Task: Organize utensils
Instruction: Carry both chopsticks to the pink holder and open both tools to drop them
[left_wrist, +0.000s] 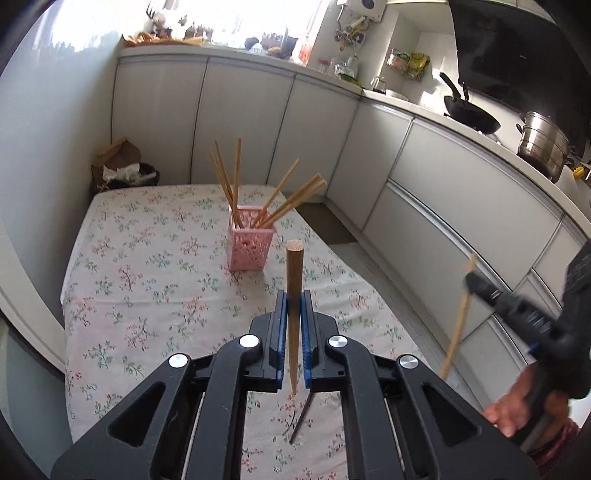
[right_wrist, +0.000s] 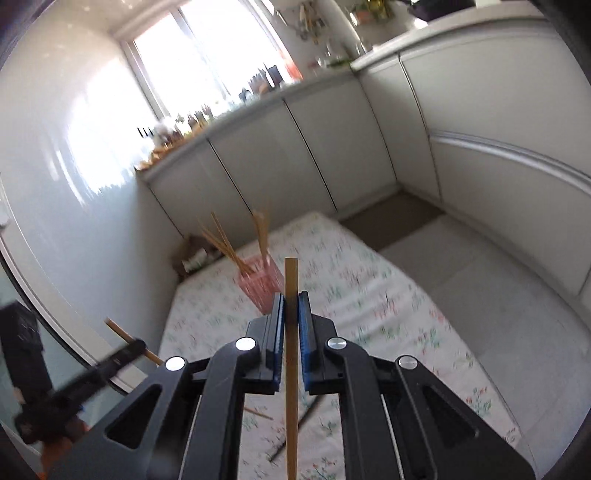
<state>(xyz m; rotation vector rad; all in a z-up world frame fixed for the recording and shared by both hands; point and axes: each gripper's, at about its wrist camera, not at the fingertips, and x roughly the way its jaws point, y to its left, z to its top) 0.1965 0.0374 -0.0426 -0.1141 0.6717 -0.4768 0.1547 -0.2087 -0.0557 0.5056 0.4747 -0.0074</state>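
The left gripper (left_wrist: 293, 299) was clamped on a thick wooden chopstick (left_wrist: 294, 280) and the right gripper (right_wrist: 291, 306) on a thinner chopstick (right_wrist: 290, 280), both held above the floral tablecloth (left_wrist: 147, 258), short of the pink basket (left_wrist: 249, 245). Because the chopsticks already in the basket (left_wrist: 288, 201) fanned out across its mouth, either incoming stick risked snagging them or tipping the light basket, and a dark chopstick (left_wrist: 301, 417) lay uncollected below
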